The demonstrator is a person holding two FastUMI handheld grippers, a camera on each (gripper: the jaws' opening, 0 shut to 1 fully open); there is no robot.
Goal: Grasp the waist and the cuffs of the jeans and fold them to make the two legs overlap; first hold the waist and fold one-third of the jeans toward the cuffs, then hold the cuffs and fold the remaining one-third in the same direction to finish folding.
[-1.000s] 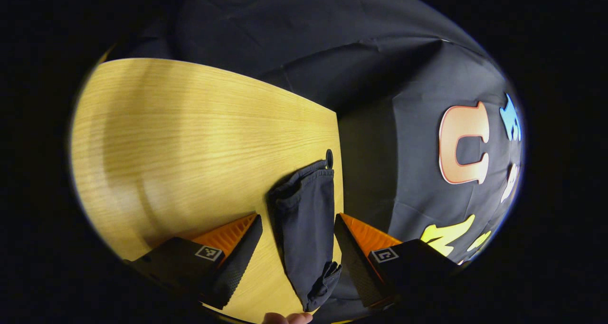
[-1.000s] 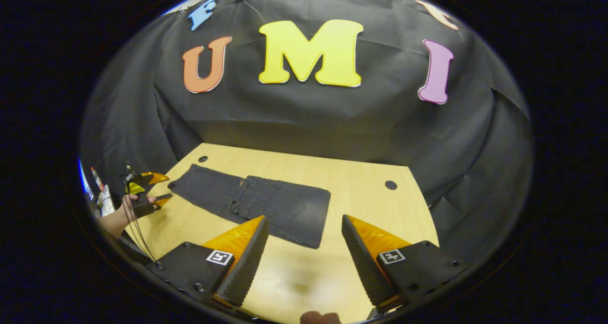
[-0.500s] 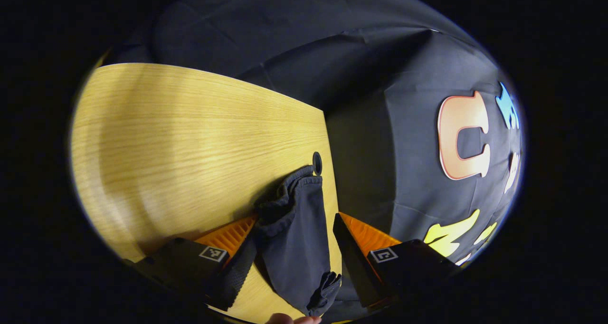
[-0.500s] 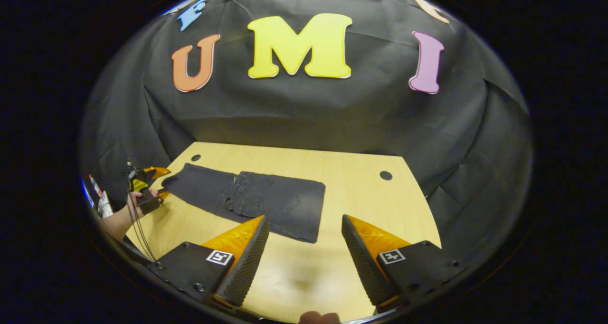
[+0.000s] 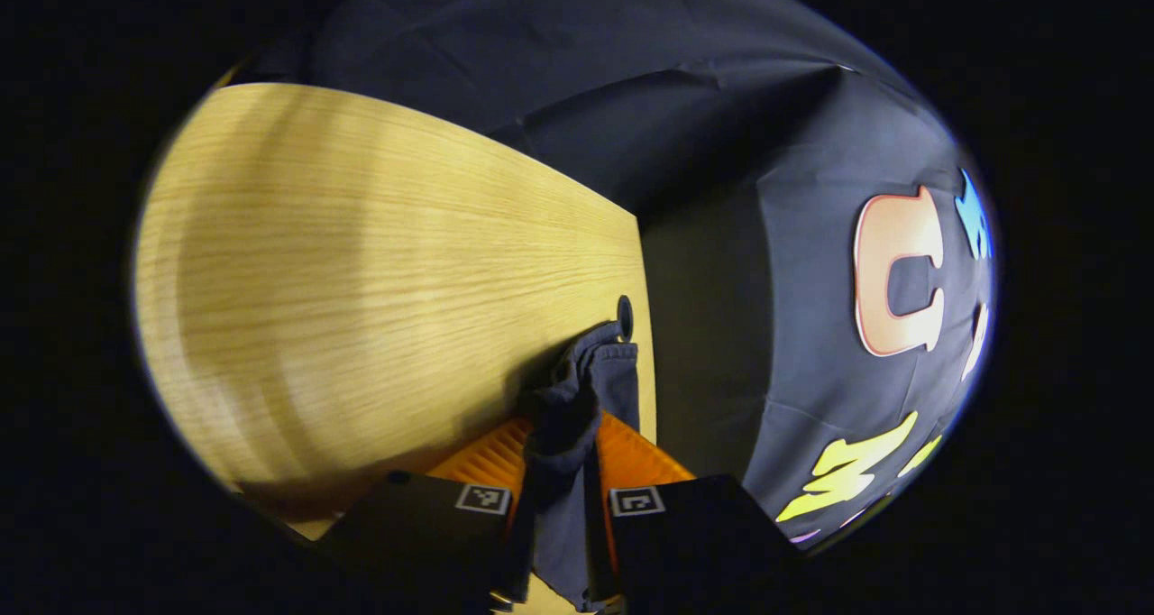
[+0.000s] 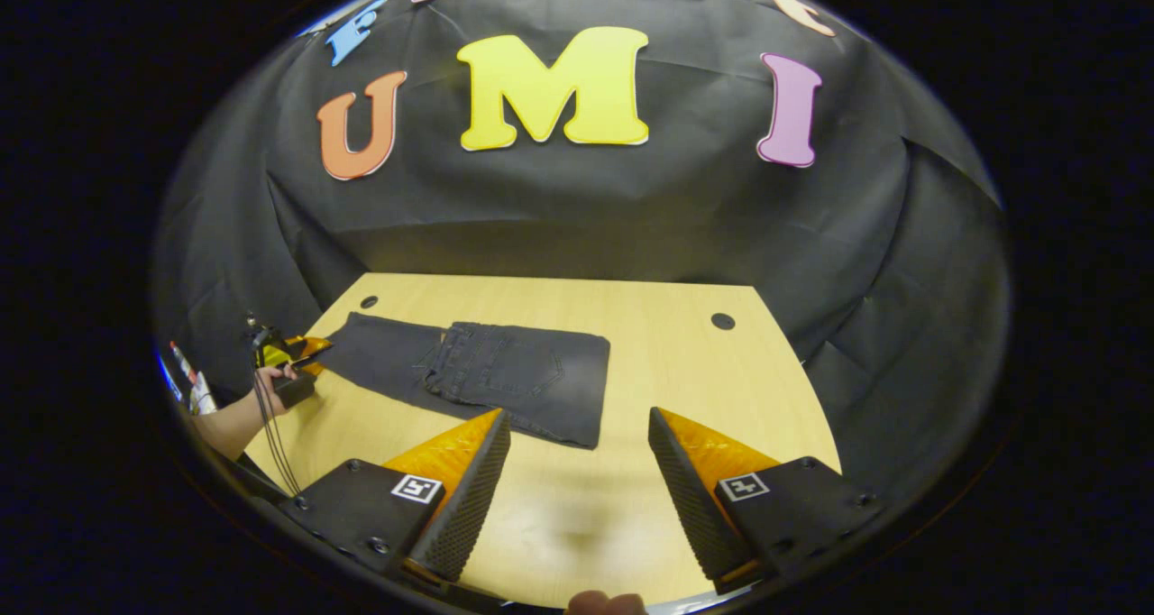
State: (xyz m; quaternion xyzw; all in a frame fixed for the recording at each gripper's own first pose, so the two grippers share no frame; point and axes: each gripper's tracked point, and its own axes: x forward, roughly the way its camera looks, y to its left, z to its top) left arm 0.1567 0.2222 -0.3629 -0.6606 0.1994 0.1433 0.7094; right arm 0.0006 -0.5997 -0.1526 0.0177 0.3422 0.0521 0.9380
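Dark grey jeans (image 6: 505, 380) lie on the wooden table (image 6: 631, 471), the waist part folded over the legs, cuffs at the left end. In the left gripper view the cuff end of the jeans (image 5: 577, 408) is bunched and pinched between the two fingers of my left gripper (image 5: 563, 484), which is shut on it near the table's edge. The right gripper view shows that left gripper (image 6: 302, 352) far off at the cuffs, held by a hand (image 6: 270, 385). My right gripper (image 6: 577, 489) hovers open over bare table, in front of the folded waist, touching nothing.
The table has a small round hole (image 5: 624, 317) beside the cuffs and another hole (image 6: 721, 321) at its far right. Black cloth walls close in the table's back and sides. Cables (image 6: 270, 435) hang from the far hand.
My left gripper has closed from open onto the cuff end of the jeans, bunching the cloth. My right gripper has barely moved and stays open.
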